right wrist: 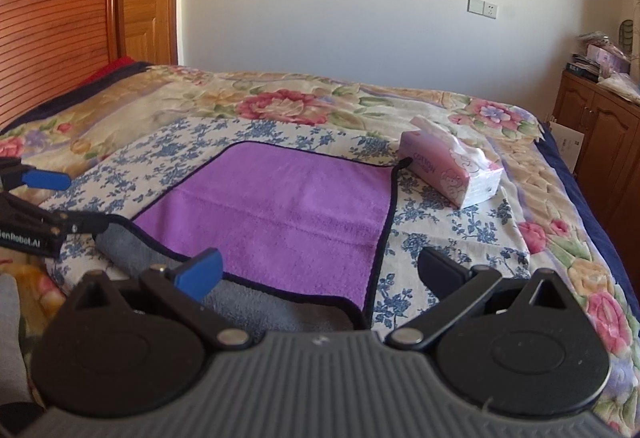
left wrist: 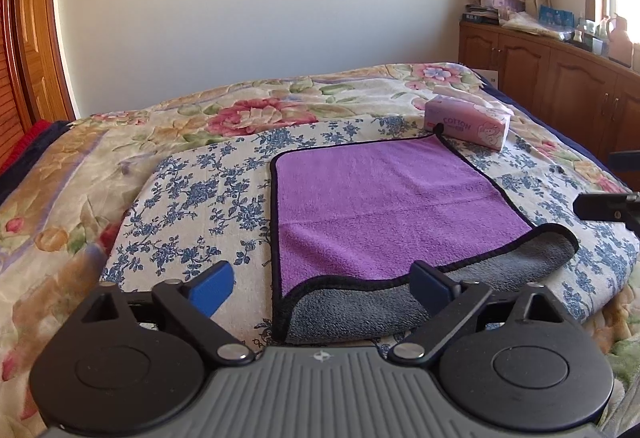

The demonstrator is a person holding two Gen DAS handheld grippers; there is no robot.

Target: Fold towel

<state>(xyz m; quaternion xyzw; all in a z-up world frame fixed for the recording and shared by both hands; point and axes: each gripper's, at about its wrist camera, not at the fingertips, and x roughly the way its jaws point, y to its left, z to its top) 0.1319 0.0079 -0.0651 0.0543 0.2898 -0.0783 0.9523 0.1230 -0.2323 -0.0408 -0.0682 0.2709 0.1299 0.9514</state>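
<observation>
A purple towel with black trim and a grey underside lies folded on a blue-flowered cloth on the bed; it also shows in the right wrist view. The purple layer stops short of the near edge, so a strip of grey shows. My left gripper is open just above the towel's near left corner, holding nothing. My right gripper is open above the near right corner, also empty. Each gripper shows at the edge of the other's view.
A pink tissue pack sits at the towel's far right corner, also in the right wrist view. The floral bedspread surrounds the cloth. Wooden cabinets stand to the right, a wooden headboard to the left.
</observation>
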